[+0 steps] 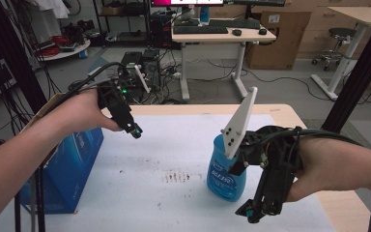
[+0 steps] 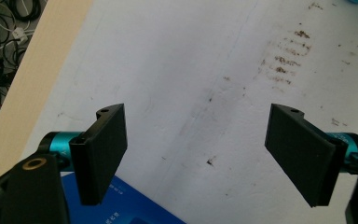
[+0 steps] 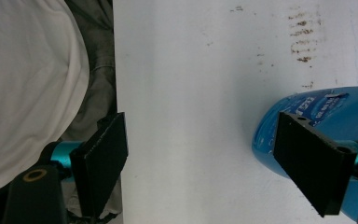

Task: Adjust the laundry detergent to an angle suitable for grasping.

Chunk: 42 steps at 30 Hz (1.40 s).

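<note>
Bottle [image 1: 226, 173] stands at lower centre-right of the bench [image 1: 174, 145], ungrasped. Right claw [image 1: 255, 212] is spread beside it; left claw [image 1: 135, 130], upper left, is spread, empty. Grasp remains.

Blue bottle upright on your desk

The blue bottle [image 1: 226, 176] stands near-right on the white desk [image 1: 174, 145], printed label facing you.

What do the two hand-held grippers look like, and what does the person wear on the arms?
Both the left gripper and the right gripper are black, with flat rectangular black pads on teal cylinders. A black cable trails from each. The right one carries a pale three-cornered plate with dark dots. The forearms are bare.
</note>
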Each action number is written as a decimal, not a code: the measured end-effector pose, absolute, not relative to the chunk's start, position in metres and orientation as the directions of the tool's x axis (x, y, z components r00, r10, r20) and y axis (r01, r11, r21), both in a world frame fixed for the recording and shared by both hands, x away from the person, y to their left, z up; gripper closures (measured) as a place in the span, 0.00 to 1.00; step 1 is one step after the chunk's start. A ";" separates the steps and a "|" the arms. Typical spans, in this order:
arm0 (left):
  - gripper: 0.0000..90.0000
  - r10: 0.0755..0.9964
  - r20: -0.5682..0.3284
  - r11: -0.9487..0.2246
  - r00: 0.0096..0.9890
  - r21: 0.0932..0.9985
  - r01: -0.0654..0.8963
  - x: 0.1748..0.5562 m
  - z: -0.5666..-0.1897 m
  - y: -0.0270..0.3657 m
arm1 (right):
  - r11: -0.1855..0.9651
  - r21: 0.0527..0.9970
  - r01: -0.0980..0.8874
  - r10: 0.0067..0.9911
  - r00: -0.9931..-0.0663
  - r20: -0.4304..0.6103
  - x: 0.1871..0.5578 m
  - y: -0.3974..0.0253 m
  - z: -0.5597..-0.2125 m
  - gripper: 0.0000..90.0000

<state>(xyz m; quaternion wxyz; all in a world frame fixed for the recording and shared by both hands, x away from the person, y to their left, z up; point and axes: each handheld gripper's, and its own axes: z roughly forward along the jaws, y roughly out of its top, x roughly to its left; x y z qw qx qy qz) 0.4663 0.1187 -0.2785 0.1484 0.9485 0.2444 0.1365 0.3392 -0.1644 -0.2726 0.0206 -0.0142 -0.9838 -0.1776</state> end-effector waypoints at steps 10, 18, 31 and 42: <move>0.23 0.505 0.191 -0.834 0.842 0.359 0.418 0.465 -0.275 0.121 | 0.930 0.367 0.032 0.017 -0.999 0.045 0.339 -0.166 -0.269 0.20; 0.23 0.497 0.184 -0.840 0.848 0.350 0.416 0.466 -0.276 0.122 | 0.923 0.383 0.036 0.021 -0.999 0.043 0.341 -0.168 -0.267 0.20; 0.23 0.493 0.180 -0.841 0.851 0.349 0.413 0.466 -0.277 0.121 | 0.910 0.413 0.038 0.029 -0.999 0.028 0.342 -0.174 -0.262 0.20; 0.23 0.491 0.181 -0.842 0.852 0.348 0.411 0.465 -0.276 0.120 | 0.900 0.433 0.047 0.043 -0.999 0.017 0.342 -0.180 -0.257 0.20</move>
